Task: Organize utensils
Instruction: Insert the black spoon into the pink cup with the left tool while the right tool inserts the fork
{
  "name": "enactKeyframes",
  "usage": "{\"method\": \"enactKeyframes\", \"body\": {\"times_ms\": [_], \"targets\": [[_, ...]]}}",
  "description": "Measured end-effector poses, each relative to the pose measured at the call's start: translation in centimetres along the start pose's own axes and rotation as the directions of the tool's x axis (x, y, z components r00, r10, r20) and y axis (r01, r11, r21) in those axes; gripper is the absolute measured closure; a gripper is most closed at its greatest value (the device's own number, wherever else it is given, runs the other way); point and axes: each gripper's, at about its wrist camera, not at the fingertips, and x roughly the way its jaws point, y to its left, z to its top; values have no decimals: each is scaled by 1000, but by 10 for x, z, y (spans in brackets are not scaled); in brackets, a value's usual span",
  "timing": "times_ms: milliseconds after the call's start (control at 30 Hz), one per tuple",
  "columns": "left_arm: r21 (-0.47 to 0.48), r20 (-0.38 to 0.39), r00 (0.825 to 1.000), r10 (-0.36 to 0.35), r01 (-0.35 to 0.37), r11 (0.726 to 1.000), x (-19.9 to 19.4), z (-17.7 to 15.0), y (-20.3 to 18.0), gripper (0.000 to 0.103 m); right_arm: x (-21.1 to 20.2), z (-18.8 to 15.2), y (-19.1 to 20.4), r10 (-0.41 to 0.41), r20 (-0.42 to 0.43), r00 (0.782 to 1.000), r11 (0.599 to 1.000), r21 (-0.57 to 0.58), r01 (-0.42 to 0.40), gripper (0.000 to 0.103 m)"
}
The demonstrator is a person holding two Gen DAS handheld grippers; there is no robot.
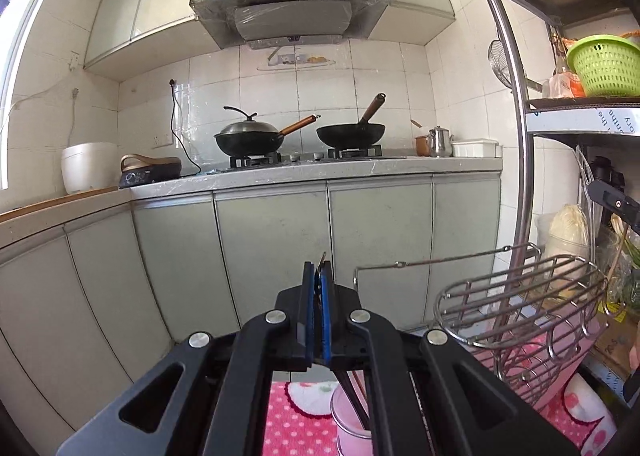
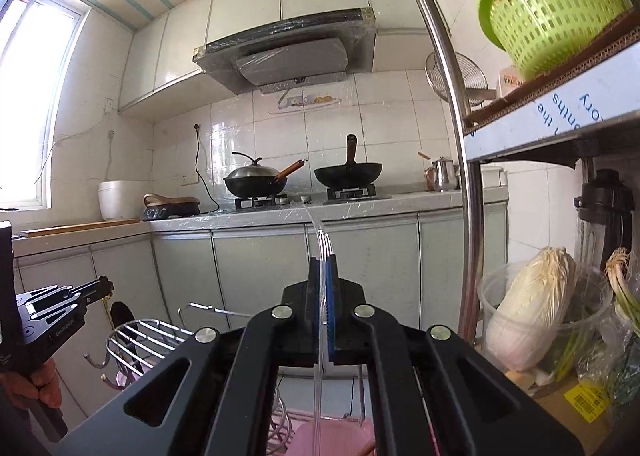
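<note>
My left gripper (image 1: 319,272) is shut on dark chopsticks (image 1: 354,390). Their thin end pokes out above the blue pads, and the long part hangs down over a pink cup (image 1: 346,422). My right gripper (image 2: 323,264) is shut on a clear plastic utensil (image 2: 321,238). It curves up past the pads and also runs down below them. A wire utensil rack (image 1: 520,296) stands to the right of the left gripper. In the right wrist view the rack (image 2: 140,336) is at lower left, and the left gripper (image 2: 100,288) is held by a hand (image 2: 44,384) beside it.
A pink dotted cloth (image 1: 296,416) covers the surface below. A metal shelf post (image 2: 460,176) rises on the right; the shelves hold a green basket (image 2: 552,8), a cabbage (image 2: 532,304) and a blender (image 2: 608,216). Across the room a counter (image 1: 320,172) holds two woks.
</note>
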Motion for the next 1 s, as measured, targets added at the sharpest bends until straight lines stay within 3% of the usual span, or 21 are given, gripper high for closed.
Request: {"method": "enactKeyframes", "body": {"times_ms": [167, 367, 600, 633, 767, 833, 1000], "targets": [[-53, -64, 996, -61, 58, 997, -2, -11, 2, 100, -14, -22, 1, 4, -100, 995, 999, 38, 0, 100], [-131, -146, 983, -114, 95, 987, 3, -19, 7, 99, -25, -51, 3, 16, -232, 973, 996, 85, 4, 100], [-246, -264, 943, -203, 138, 959, 12, -29, 21, 94, -33, -57, -7, 19, -311, 950, 987, 157, 32, 98], [-264, -269, 939, -215, 143, 954, 11, -29, 24, 90, -33, -58, -9, 22, -330, 944, 986, 161, 33, 96], [-327, -269, 928, -256, 162, 931, 8, -28, 34, 86, -36, -56, -17, 42, -351, 936, 977, 210, 35, 66], [-362, -268, 922, -278, 171, 916, 5, -25, 40, 81, -39, -53, -20, 39, -351, 936, 974, 222, 42, 64], [-386, -235, 928, -289, 183, 904, -11, -18, 51, 80, -60, -56, -22, 19, -357, 934, 969, 236, 71, 63]]}}
